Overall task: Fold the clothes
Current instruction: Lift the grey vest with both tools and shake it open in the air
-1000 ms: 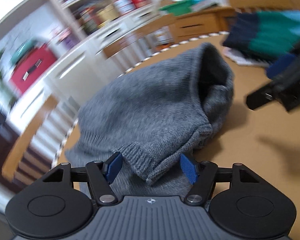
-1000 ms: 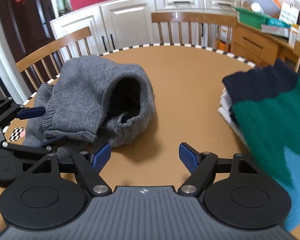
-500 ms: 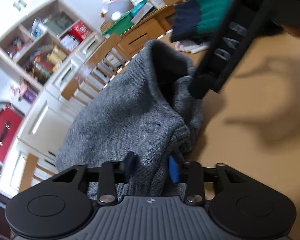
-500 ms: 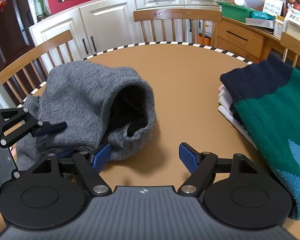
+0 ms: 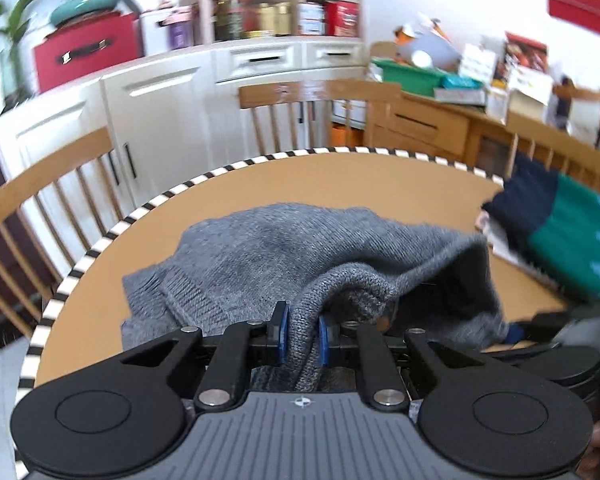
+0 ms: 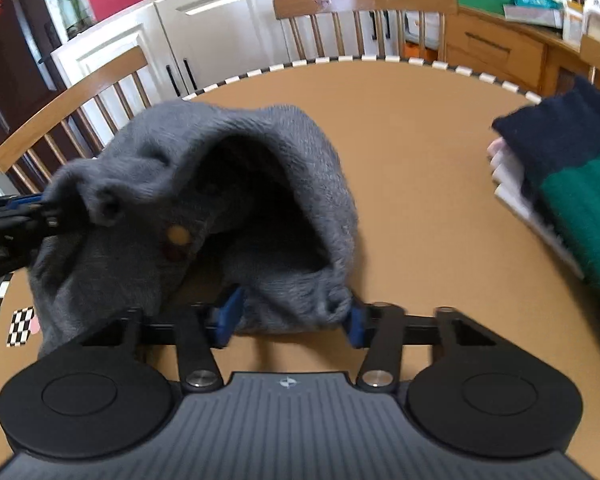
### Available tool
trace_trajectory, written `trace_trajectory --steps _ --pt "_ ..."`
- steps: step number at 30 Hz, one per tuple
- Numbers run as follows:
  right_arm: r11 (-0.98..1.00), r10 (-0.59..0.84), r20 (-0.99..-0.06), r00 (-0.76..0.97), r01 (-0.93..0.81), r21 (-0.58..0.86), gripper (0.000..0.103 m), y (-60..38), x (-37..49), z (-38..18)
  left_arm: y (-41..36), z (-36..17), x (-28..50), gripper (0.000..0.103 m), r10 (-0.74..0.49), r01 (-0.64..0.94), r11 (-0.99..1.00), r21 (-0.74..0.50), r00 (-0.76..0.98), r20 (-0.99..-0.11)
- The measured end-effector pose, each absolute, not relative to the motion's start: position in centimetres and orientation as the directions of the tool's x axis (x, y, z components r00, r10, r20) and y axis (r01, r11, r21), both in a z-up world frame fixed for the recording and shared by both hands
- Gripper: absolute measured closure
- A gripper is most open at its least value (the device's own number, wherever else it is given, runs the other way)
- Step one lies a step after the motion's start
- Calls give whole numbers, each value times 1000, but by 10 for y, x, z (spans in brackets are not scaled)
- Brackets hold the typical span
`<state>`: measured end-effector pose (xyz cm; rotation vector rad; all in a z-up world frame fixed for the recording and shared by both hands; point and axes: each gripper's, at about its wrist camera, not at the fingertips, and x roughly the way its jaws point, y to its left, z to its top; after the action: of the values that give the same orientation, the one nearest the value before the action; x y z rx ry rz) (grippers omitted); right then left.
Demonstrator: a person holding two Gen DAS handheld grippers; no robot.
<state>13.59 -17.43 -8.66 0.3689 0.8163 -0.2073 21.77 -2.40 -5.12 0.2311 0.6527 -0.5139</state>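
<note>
Bare table (image 6: 412, 168) lies open between the grey sweater (image 6: 284, 152) and the folded stack (image 6: 572, 184).

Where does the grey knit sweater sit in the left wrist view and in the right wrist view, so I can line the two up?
Left wrist: the grey sweater fills the centre, an edge pinched in the left gripper.
Right wrist: it bulges left of centre, its lower edge between the right gripper pads.
Shared landmark: the green and navy folded garment at the right edge.
</note>
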Motion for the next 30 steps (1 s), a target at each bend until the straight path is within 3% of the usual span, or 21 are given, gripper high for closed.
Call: trace_trajectory --steps 2,3,10,20,23,30 --pt "902 -20 -728 685 326 282 92 -180 133 -85 -20 -43 215 87 -367 505 862 49 688 -626" --pt "905 -5 -719 695 309 292 93 -182 130 -82 -19 -39 213 87 -361 497 866 53 695 -622" --pt "970 76 -652 754 97 225 94 -197 96 -36 -15 -17 180 85 -341 468 882 54 712 -614" --pt "990 86 -650 755 11 144 94 -215 38 -10 -38 -38 134 77 -295 466 874 135 731 -615" --pt "991 87 -656 749 3 135 94 -220 24 -7 -42 -40 120 89 -277 459 872 173 752 -599" --pt "990 116 -632 766 -40 134 95 -236 0 24 -28 0 72 91 -254 379 917 122 793 -555"
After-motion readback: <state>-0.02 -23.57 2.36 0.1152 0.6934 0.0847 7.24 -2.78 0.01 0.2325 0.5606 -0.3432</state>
